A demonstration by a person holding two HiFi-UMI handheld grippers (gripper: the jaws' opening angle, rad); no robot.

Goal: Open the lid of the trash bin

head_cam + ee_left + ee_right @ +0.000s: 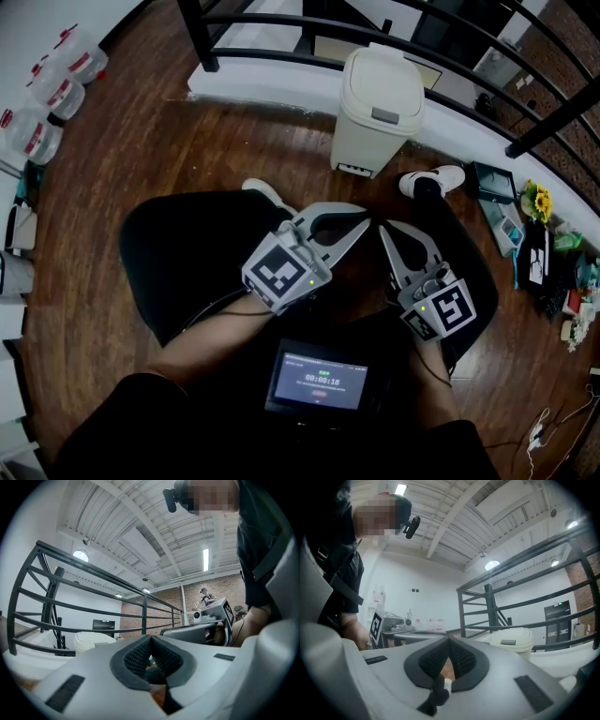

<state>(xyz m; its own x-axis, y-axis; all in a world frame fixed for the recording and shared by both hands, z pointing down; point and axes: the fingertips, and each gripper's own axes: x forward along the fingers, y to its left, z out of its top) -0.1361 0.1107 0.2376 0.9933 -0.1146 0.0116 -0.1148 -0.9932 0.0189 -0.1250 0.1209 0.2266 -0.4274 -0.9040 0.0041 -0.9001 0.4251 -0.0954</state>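
while left gripper (151,638) and right gripper (449,639) sit closed, empty, their bodies hide trash bin (512,642) base.

Trash bin (377,111): cream plastic, upright on the wood floor beside the white ledge under the railing. Domed lid (382,82) looks shut (grey push tab at front edge).

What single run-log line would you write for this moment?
left gripper: shut, empty | right gripper: shut, empty | cream plastic trash bin: lid closed, untouched
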